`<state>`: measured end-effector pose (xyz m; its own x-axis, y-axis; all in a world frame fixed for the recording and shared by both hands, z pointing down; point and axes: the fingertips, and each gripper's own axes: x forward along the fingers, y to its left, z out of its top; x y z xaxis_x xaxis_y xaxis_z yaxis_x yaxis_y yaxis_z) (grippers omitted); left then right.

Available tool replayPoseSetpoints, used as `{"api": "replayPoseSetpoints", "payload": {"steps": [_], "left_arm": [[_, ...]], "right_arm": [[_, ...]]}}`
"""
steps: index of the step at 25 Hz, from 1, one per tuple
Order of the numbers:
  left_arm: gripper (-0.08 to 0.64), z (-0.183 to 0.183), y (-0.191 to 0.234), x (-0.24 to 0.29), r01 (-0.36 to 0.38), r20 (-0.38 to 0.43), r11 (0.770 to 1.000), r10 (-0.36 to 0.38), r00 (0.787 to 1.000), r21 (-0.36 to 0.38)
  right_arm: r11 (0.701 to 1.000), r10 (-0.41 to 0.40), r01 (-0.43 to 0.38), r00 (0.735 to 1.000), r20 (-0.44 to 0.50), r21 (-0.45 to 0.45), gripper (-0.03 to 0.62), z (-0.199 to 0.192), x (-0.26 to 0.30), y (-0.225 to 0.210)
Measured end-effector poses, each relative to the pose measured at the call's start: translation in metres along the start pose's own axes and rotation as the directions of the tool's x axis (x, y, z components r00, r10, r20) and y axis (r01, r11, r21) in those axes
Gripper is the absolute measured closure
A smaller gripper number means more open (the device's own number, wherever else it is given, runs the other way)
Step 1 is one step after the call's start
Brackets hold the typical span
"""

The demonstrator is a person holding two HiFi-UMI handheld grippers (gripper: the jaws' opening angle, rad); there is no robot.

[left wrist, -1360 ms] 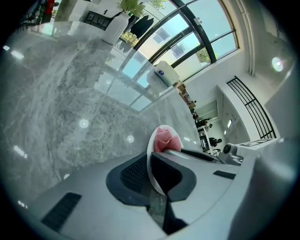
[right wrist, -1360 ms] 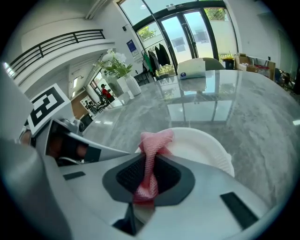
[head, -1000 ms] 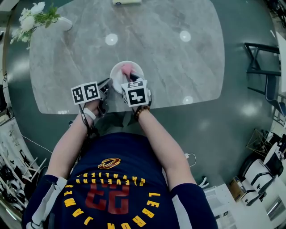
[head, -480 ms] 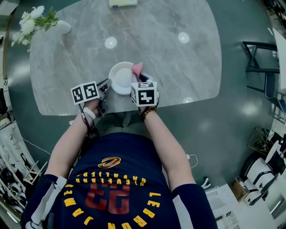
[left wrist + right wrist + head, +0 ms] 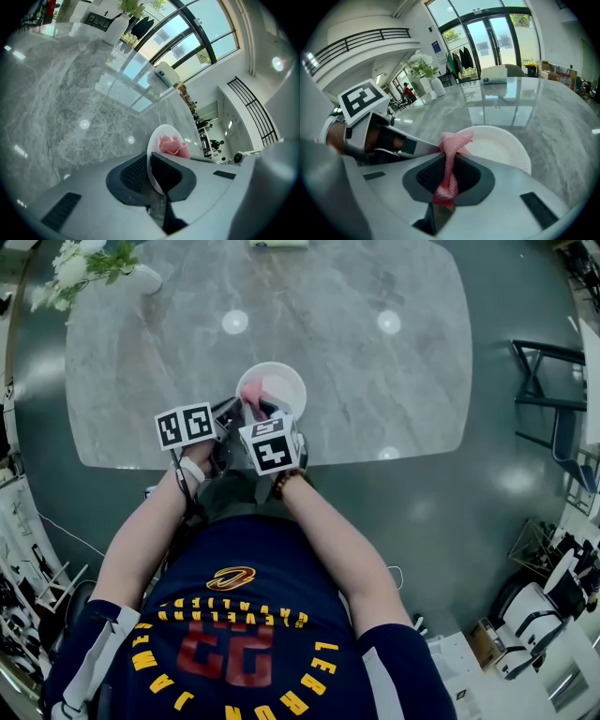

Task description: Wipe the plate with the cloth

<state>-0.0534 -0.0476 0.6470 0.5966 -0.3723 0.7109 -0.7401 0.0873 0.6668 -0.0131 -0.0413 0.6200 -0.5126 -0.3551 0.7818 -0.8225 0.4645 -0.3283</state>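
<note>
A white plate [image 5: 281,381] sits near the front edge of the marble table [image 5: 375,381]. My left gripper [image 5: 234,413] is shut on the plate's near-left rim; in the left gripper view the plate [image 5: 159,140] stands edge-on between the jaws. My right gripper [image 5: 262,411] is shut on a pink mesh cloth [image 5: 258,395], which lies on the plate's near-left part. In the right gripper view the cloth [image 5: 450,159] runs up between the jaws, with the plate [image 5: 501,147] just beyond it and the left gripper [image 5: 389,140] close at the left.
A white vase with flowers [image 5: 103,266] stands at the table's far left corner. A small pale object [image 5: 277,243] lies at the far edge. A dark chair frame [image 5: 553,381] stands to the right of the table.
My right gripper has swung the cloth from the plate's right side over to its near-left part. The left gripper keeps its hold on the rim.
</note>
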Motion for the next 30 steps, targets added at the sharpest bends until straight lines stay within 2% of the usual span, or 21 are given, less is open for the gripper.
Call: {"api": "replayPoseSetpoints", "payload": {"steps": [6, 12, 17, 22, 30], "left_arm": [[0.528, 0.000, 0.001, -0.002, 0.025, 0.006, 1.000, -0.025, 1.000, -0.013], [0.528, 0.001, 0.005, -0.002, 0.026, 0.005, 0.999, -0.026, 1.000, -0.022], [0.528, 0.002, 0.007, -0.001, 0.028, 0.000, 0.999, -0.028, 1.000, -0.026], [0.528, 0.002, 0.006, 0.000, 0.027, 0.003, 0.999, -0.027, 1.000, -0.033], [0.528, 0.002, 0.006, 0.000, 0.027, -0.001, 0.999, -0.027, 1.000, -0.043]], "right_arm": [[1.000, 0.017, -0.016, 0.999, -0.045, 0.015, 0.551, -0.011, 0.014, 0.006], [1.000, 0.010, -0.009, 0.999, -0.037, 0.025, 0.552, -0.009, 0.013, 0.002], [0.997, -0.032, 0.034, 0.999, -0.039, 0.073, 0.552, -0.016, 0.006, -0.016], [0.989, -0.088, 0.086, 0.996, 0.014, 0.123, 0.551, -0.015, -0.008, -0.048], [0.969, -0.145, 0.139, 0.989, 0.012, 0.203, 0.551, -0.027, -0.029, -0.079]]}}
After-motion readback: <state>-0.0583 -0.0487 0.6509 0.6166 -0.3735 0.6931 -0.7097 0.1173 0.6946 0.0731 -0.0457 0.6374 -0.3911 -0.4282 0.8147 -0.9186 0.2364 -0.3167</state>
